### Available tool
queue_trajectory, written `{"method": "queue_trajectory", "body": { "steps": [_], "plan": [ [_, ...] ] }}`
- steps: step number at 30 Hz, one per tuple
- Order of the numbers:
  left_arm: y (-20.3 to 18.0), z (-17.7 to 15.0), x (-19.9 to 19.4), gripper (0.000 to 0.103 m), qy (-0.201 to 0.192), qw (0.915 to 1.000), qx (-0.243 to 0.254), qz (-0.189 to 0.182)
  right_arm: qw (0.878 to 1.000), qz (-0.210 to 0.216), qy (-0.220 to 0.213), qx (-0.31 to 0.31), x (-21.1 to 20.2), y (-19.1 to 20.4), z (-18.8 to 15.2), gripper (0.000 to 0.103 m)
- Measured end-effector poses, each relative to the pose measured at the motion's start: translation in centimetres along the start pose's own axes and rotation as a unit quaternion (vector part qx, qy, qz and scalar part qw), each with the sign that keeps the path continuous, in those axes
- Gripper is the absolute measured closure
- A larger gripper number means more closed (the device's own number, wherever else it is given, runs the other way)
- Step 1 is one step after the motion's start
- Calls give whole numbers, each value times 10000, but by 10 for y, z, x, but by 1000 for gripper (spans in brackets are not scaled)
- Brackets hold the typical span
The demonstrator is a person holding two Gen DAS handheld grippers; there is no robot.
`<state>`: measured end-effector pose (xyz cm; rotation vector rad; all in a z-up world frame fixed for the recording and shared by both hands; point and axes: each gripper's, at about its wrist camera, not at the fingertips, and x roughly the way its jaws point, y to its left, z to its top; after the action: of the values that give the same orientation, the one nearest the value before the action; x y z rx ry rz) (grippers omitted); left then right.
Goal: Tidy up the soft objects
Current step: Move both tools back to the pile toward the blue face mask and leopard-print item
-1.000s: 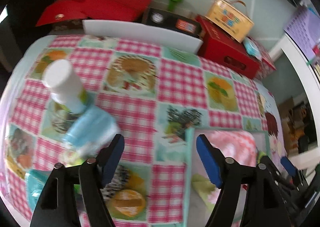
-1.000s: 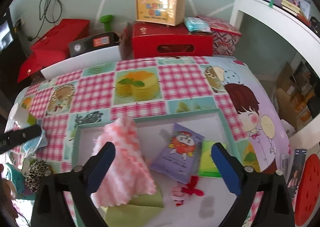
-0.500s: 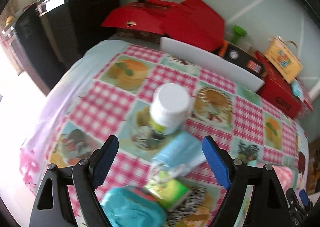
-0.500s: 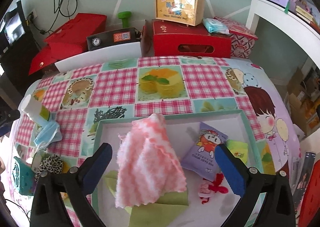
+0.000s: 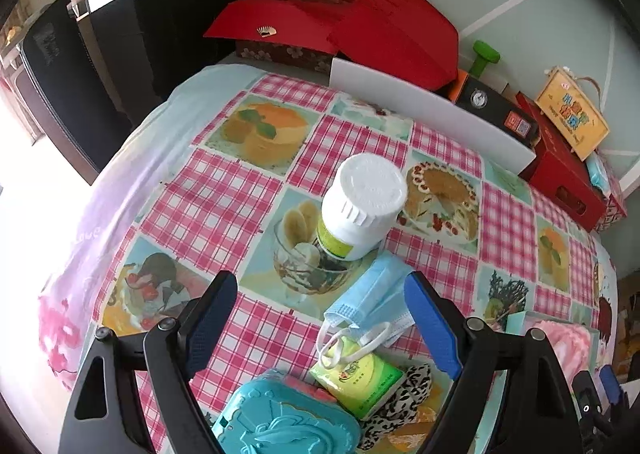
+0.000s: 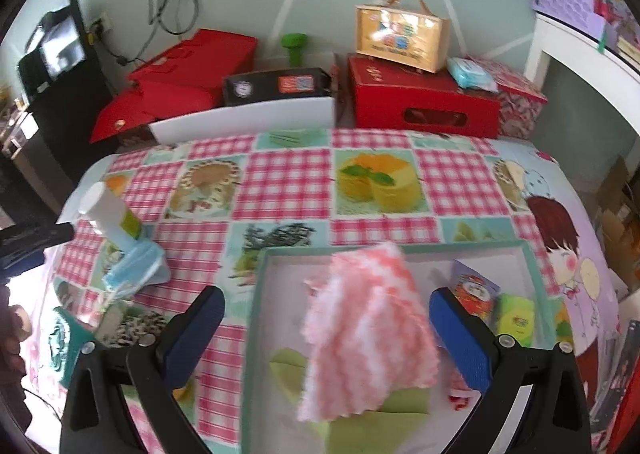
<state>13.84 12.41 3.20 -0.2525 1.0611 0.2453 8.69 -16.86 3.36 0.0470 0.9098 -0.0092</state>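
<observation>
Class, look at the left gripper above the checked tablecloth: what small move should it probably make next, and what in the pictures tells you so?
Probably lower the open left gripper onto the crumpled blue face mask and close. The mask lies loose between the open fingers, against the white-capped bottle, outside the mint-rimmed tray where the pink-and-white fluffy cloth already lies. The right gripper hangs open over that tray.

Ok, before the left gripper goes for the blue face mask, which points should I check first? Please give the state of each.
1. left gripper open: ok.
2. blue face mask between the fingers' line: ok.
3. Mask free of white bottle: cannot tell, they look touching.
4. Ear loops clear of green tissue pack: not ok, they lie over it.
5. Room in tray: ok.
6. right gripper empty: ok.
</observation>
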Motion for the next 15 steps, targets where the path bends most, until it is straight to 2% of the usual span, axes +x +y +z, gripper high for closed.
{"method": "queue_trajectory", "body": {
  "steps": [6, 12, 15],
  "plan": [
    [6, 1, 5, 17, 138, 9998, 76, 149, 9986, 460, 72, -241, 5, 33, 1, 0],
    [13, 0, 18, 17, 510, 9986, -46, -133, 9950, 822, 261, -499, 14, 67, -4, 0],
    [12, -1, 23, 17, 574, 9982, 16, -142, 9929, 965, 329, -607, 18, 81, -5, 0]
  ]
}}
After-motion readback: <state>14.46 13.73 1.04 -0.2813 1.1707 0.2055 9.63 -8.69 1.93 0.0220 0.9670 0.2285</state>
